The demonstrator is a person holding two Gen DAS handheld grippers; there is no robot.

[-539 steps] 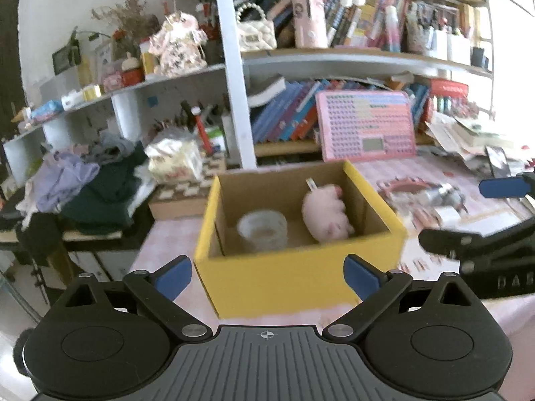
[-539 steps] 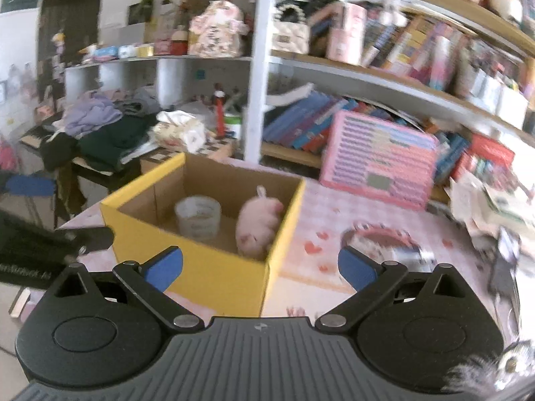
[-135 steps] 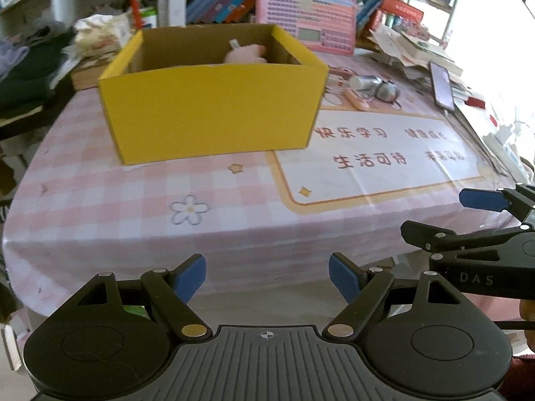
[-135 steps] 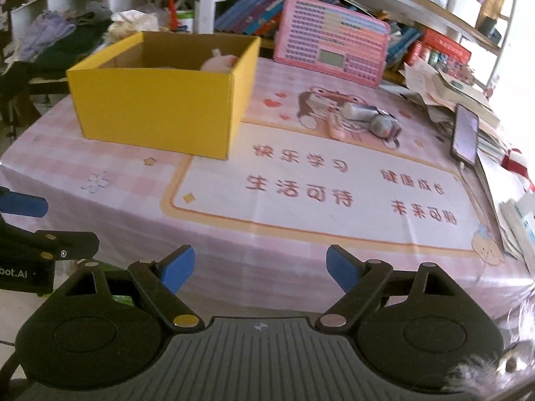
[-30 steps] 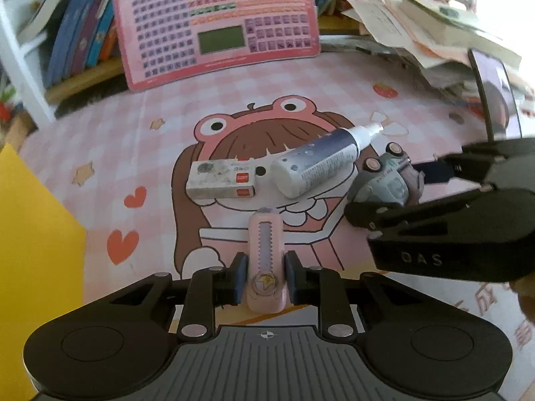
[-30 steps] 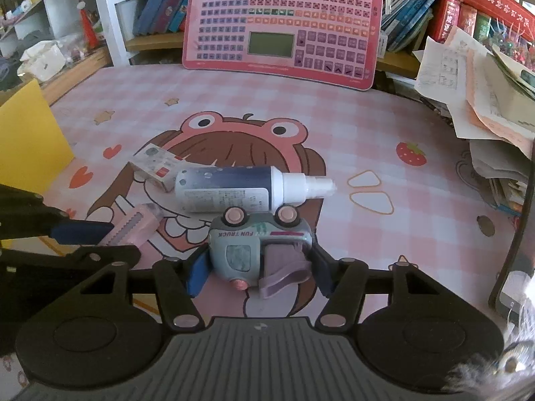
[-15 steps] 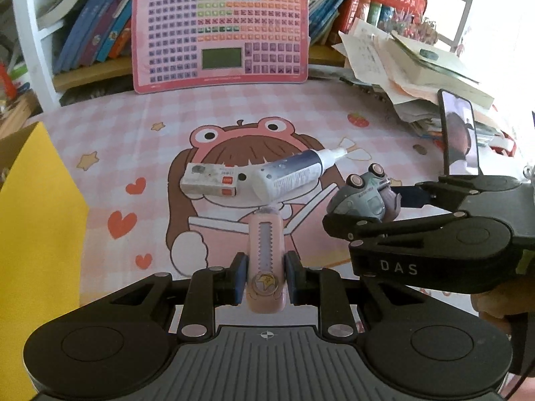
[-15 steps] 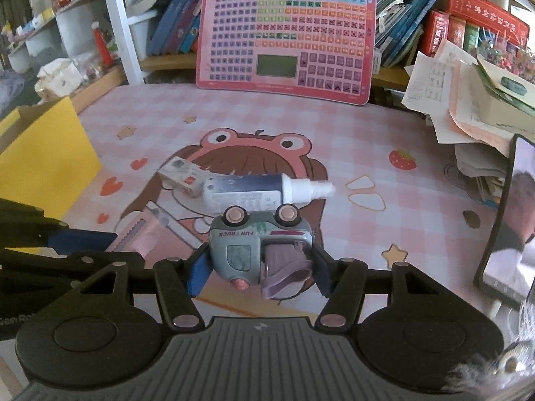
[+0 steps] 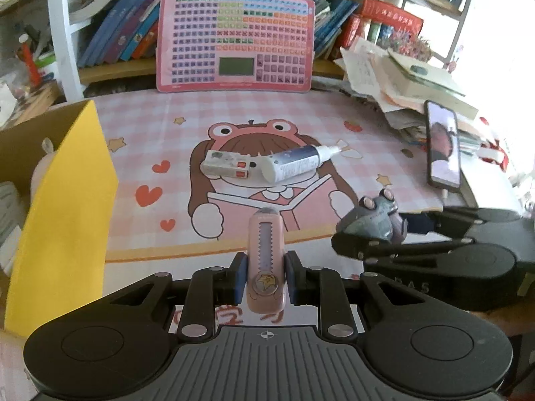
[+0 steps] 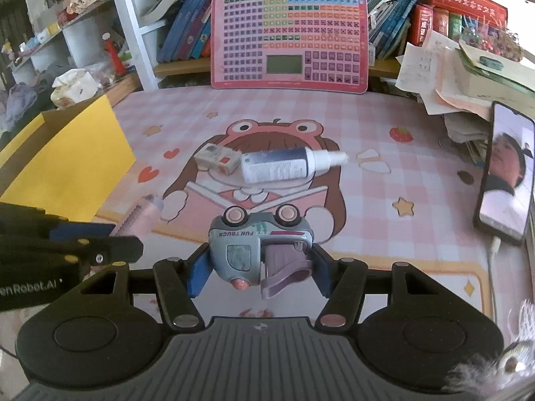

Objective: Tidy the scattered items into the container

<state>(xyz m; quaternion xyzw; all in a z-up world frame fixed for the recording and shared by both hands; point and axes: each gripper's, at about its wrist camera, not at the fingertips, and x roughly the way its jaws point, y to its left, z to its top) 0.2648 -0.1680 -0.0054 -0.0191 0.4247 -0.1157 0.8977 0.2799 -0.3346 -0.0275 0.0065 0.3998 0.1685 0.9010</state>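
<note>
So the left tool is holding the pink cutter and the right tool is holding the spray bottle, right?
Not quite. The right tool holds the toy truck, as the right wrist view shows. The spray bottle lies on the mat. The left tool does hold the pink cutter.

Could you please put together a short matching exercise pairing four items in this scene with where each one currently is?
Things:
1. pink utility knife
2. toy truck
3. spray bottle
4. phone

Places:
A. lying on the mat beside the eraser
B. clamped in the right tool
C. propped by the paper pile
D. clamped in the left tool

Pairs: 1-D, 2-B, 3-A, 4-C
</note>
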